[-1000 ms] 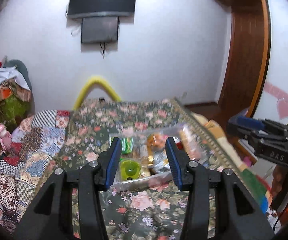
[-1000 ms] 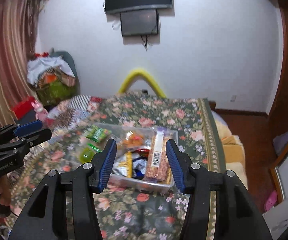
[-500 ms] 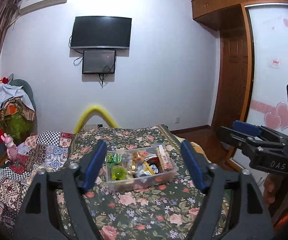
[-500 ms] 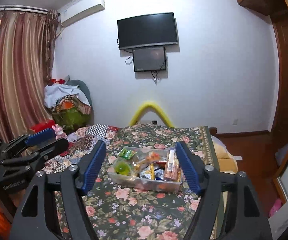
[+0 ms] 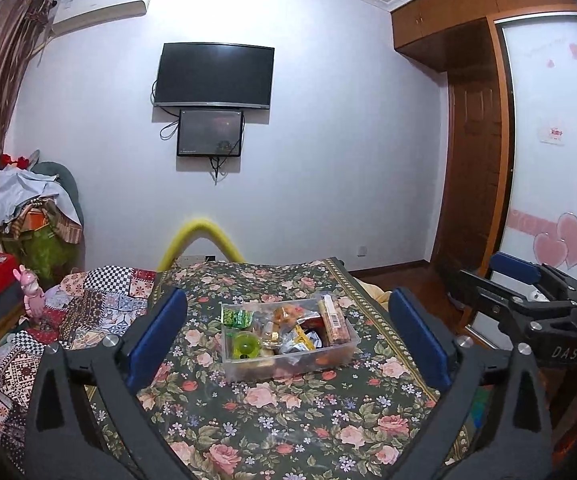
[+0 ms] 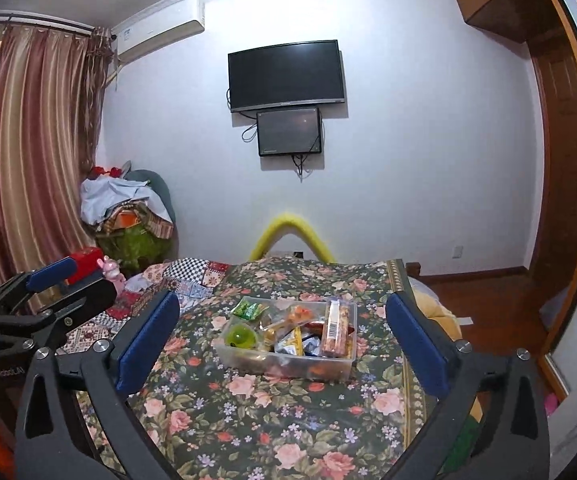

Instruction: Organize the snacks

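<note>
Flowered cloth (image 5: 288, 412) covers the bed under both tools, dark green with pink roses. Nearest the lens in the left wrist view, the left gripper (image 5: 286, 340) stands wide open above the cloth, its blue pads far apart and holding nothing. The right gripper (image 6: 282, 340) in its own view is spread just as wide and is also empty; each tool shows at the edge of the other's view, the right one (image 5: 528, 292) at the right side and the left one (image 6: 44, 292) at the left side.

Beyond the fingertips, well apart from both tools, a clear plastic box (image 5: 288, 364) sits on the cloth, framed between the open pads in both views (image 6: 288, 364). Snacks fill it: a round green jelly cup (image 5: 247, 345) at its near left corner, a green packet (image 5: 237, 317) behind that, a long wrapped bar (image 5: 334, 320) lying along the right side, and a heap of small wrappers (image 5: 294, 338) in the middle. Nothing touches the box.

To the left lies a patchwork quilt (image 5: 100, 304), with a pink toy rabbit (image 5: 32, 294) near it. Farther back a yellow arch (image 5: 202, 238) rises at the bed's end. On the white wall hang a television (image 5: 214, 74) and a smaller screen (image 5: 210, 133) just below it, with a curtain (image 6: 28, 152) at the left and a wooden wardrobe (image 5: 472, 152) at the right
</note>
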`<state>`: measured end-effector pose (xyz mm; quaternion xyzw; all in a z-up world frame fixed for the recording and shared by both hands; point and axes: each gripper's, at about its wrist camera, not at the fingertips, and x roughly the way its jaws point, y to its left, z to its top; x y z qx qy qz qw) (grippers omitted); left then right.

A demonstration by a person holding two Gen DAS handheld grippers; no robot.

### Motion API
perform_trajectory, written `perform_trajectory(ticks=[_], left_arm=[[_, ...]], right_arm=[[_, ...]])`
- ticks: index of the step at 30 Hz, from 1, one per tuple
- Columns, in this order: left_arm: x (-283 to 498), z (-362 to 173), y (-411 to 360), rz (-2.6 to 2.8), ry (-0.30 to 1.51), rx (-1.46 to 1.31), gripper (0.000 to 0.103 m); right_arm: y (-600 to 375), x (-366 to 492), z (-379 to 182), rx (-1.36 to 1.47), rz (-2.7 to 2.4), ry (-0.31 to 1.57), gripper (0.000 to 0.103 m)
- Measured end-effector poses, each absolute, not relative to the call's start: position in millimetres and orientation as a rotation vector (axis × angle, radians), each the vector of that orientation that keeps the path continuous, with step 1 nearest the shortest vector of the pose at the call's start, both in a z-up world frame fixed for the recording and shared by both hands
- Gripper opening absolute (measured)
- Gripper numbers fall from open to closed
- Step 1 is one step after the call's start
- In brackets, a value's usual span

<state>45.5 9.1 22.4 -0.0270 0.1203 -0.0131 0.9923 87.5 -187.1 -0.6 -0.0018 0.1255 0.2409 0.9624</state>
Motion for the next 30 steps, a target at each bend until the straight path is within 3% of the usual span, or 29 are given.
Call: perform_trajectory(ticks=[30], left_arm=[[45.1,14.9,10.8,-0.006,0.258,-0.079,0.103]], right_arm=[[-188.9,79.3,2.7,-0.011,0.485,0.248,0.103]])
